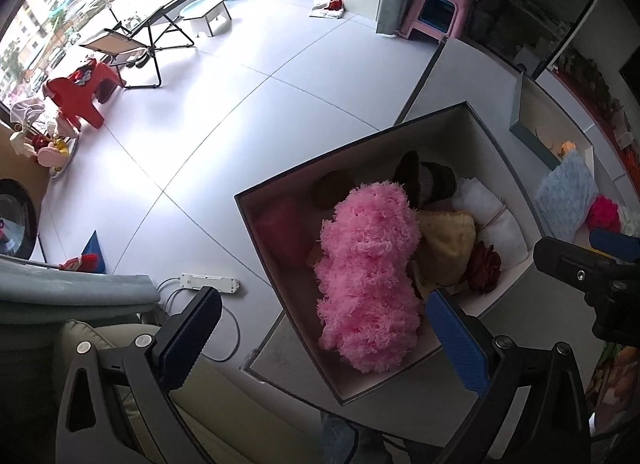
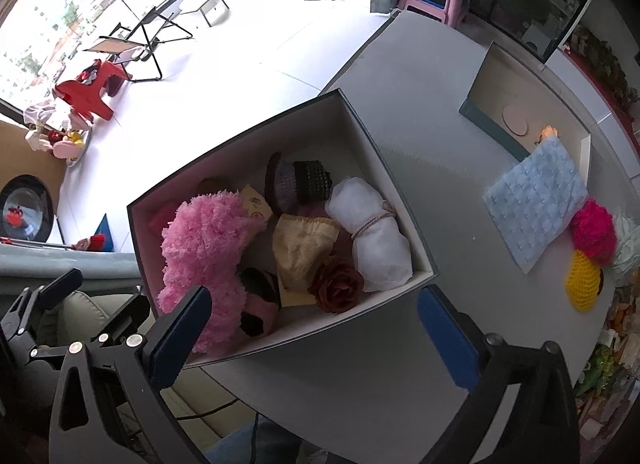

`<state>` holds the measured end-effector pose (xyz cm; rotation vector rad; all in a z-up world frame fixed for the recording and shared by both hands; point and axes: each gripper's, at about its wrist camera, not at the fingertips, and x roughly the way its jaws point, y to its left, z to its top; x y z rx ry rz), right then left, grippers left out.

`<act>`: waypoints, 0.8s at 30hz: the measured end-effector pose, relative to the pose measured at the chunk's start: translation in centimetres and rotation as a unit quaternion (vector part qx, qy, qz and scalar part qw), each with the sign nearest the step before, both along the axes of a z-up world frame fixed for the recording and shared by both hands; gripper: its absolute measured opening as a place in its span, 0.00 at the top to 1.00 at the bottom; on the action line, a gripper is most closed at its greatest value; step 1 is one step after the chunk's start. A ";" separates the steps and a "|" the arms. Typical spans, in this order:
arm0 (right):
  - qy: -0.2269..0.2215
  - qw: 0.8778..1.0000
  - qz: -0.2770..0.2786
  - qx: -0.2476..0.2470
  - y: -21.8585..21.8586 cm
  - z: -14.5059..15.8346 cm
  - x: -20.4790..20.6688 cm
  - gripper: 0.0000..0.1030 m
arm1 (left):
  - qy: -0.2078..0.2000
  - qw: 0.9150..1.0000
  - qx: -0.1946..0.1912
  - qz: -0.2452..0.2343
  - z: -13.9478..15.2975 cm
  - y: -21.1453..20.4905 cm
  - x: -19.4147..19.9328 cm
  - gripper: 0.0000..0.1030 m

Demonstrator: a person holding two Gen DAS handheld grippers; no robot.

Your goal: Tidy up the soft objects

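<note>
Over the big open grey box (image 2: 416, 240), both claws, left (image 1: 324, 338) and right (image 2: 316, 330), hang spread wide, holding nothing. Fluffy pink yarn toy (image 2: 208, 260) lies inside. Next, I think, fetch the bumpy blue cloth (image 2: 536, 212) on the white table (image 2: 420, 116).

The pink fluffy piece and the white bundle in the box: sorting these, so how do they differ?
The pink fluffy piece is shaggy and bright; the white bundle is smooth and pale. The white bundle is rolled and tied with a cord; the pink fluffy piece lies loose and untied. The pink one looks larger. Both lie inside the same box.
</note>
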<state>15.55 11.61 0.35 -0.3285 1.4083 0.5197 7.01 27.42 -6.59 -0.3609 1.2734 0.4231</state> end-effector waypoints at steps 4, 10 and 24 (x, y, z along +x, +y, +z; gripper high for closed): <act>-0.001 1.000 0.000 -0.008 0.2 0.1 0.1 0.00 | 0.001 1.000 -0.001 -0.001 -0.2 0.1 0.1 0.00; 0.004 1.000 0.001 -0.012 0.5 -0.1 0.0 0.00 | 0.005 1.000 -0.002 -0.006 -0.6 0.2 0.1 0.00; 0.009 1.000 -0.002 -0.016 1.3 -0.4 -0.5 0.00 | 0.011 1.000 0.003 -0.019 -1.0 0.7 0.1 0.00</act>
